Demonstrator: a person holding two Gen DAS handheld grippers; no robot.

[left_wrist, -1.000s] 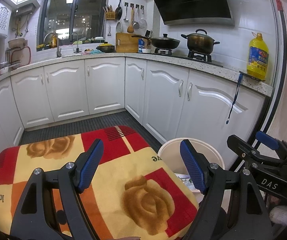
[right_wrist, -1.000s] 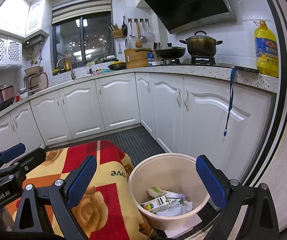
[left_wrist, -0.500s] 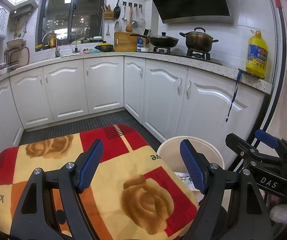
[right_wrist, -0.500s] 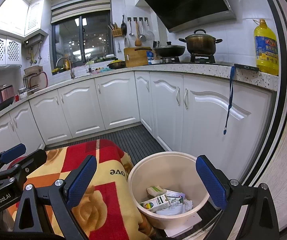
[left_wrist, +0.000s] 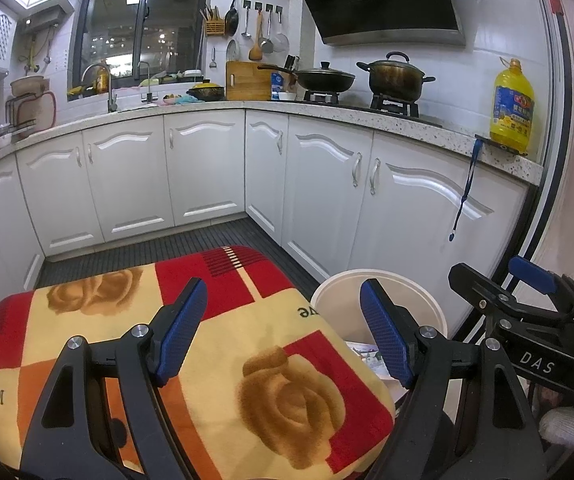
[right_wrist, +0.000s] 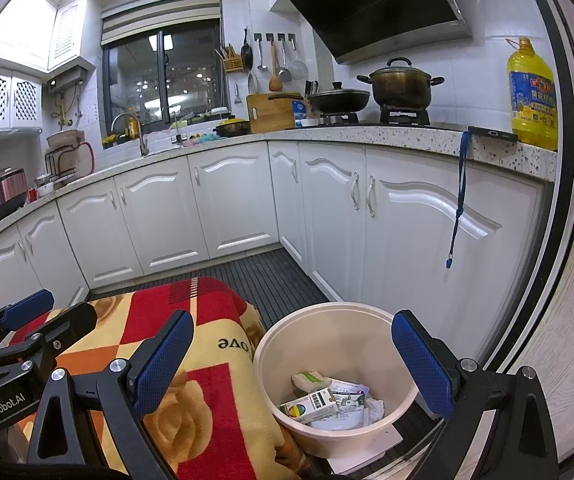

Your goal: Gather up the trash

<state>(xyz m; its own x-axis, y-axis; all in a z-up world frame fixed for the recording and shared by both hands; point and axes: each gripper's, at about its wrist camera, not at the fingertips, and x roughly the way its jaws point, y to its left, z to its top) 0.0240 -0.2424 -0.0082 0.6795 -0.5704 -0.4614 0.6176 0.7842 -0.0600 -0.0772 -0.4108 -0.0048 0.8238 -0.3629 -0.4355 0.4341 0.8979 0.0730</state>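
Observation:
A cream bin (right_wrist: 367, 320) stands on the floor beside a table covered with a red and yellow rose blanket (right_wrist: 207, 400). Small boxes and crumpled paper (right_wrist: 327, 400) lie in the bin. My right gripper (right_wrist: 293, 352) is open and empty, held above the bin's near rim. My left gripper (left_wrist: 283, 332) is open and empty, held above the blanket (left_wrist: 247, 380), with the bin (left_wrist: 403, 292) to its right. The right gripper's body shows at the right of the left wrist view.
White kitchen cabinets (right_wrist: 227, 200) run along the back and right. The speckled counter (right_wrist: 407, 136) holds pots, a cutting board and a yellow oil bottle (right_wrist: 533, 96). A blue lanyard (right_wrist: 457, 200) hangs off the counter edge. Dark ribbed floor (right_wrist: 271, 276) lies beyond the table.
Both grippers have stayed open and nearly still. The views have shifted only slightly.

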